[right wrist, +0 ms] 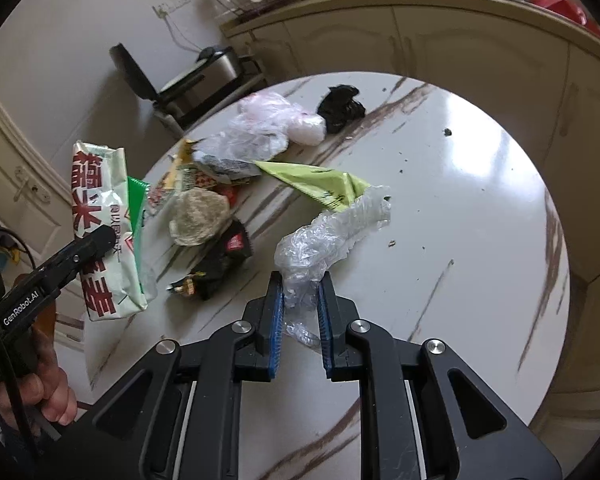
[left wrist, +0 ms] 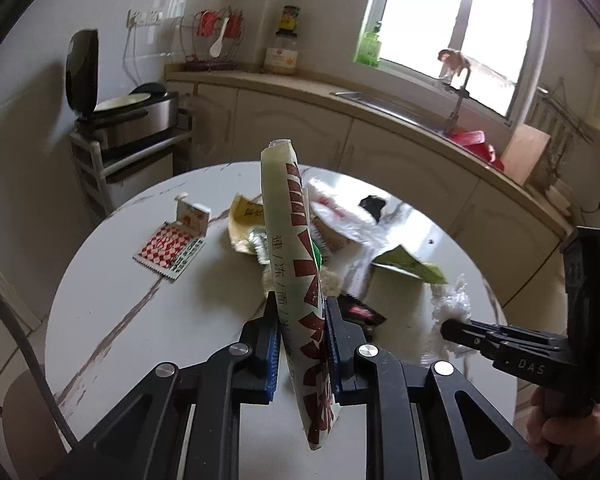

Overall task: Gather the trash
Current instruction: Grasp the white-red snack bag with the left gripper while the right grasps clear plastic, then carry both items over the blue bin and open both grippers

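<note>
Trash: white-and-red wrapper (left wrist: 300, 280) pinched upright in left claw (left wrist: 300, 332), clear plastic (right wrist: 320, 240) pinched in right claw (right wrist: 300, 308).

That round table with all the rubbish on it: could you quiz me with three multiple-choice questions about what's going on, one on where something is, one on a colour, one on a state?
1. Where does the black crumpled bag lie on the round table?
A. at the far side, beyond the heap
B. beside the near rim
C. under the green wrapper

2. What colour are the big characters on the white food packet?
A. blue
B. dark red
C. black

3. What do the right tongs have between their pads?
A. nothing
B. the paper box
C. clear crumpled plastic

Answers: 1 A, it sits past the plastic bags in the right wrist view. 2 B, red print shows in both views. 3 C, the blue pads pinch the film's lower end.
</note>
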`<state>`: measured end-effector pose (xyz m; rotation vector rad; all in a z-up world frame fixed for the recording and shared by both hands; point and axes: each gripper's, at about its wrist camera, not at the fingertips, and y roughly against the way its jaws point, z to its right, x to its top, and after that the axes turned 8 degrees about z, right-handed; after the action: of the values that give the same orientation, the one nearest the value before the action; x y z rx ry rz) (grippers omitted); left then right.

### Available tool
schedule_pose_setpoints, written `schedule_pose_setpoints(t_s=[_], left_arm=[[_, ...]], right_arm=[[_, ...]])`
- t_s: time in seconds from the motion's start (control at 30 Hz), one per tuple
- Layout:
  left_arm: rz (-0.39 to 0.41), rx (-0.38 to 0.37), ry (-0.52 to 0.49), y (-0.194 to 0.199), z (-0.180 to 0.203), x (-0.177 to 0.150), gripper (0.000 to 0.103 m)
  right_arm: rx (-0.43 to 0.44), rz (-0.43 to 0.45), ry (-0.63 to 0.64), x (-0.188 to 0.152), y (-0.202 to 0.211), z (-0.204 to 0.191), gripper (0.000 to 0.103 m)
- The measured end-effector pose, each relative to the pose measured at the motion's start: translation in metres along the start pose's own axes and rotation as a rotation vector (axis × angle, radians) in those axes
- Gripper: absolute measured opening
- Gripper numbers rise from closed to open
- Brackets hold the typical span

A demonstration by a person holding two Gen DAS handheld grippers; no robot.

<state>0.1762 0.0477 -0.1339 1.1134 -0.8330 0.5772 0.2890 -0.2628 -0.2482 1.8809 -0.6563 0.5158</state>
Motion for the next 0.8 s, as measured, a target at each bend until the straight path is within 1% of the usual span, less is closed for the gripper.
schedule_pose_setpoints(t_s=[0.2,0.43,0.57,0.63,0.8], left_arm=[[0.016,-0.039,-0.049,0.019,0.026,-0.001,0.016],[0.010,-0.088,-0.107,0.023,0.069,0.001,0.016],[0.001,-0.131,-0.153,0.015,0.105,0.007,0.016],[-0.010,-0.167,-0.178,0.007,0.131,0.009,0.016],[-0.068,-0.274,-0.234,-0.025,0.198,0.011,0.016]], right_arm=[[0.028,0.045,0.000,-0.002,0.021,-0.002,0.015],[0.022,0.104,-0.019,-0.005,0.051,0.007,0.015],[-0.002,0.157,-0.042,-0.006,0.076,0.025,0.015],[-0.024,0.179,-0.055,-0.006,0.088,0.037,0.015],[-0.121,0.236,-0.116,-0.011,0.125,0.093,0.015]])
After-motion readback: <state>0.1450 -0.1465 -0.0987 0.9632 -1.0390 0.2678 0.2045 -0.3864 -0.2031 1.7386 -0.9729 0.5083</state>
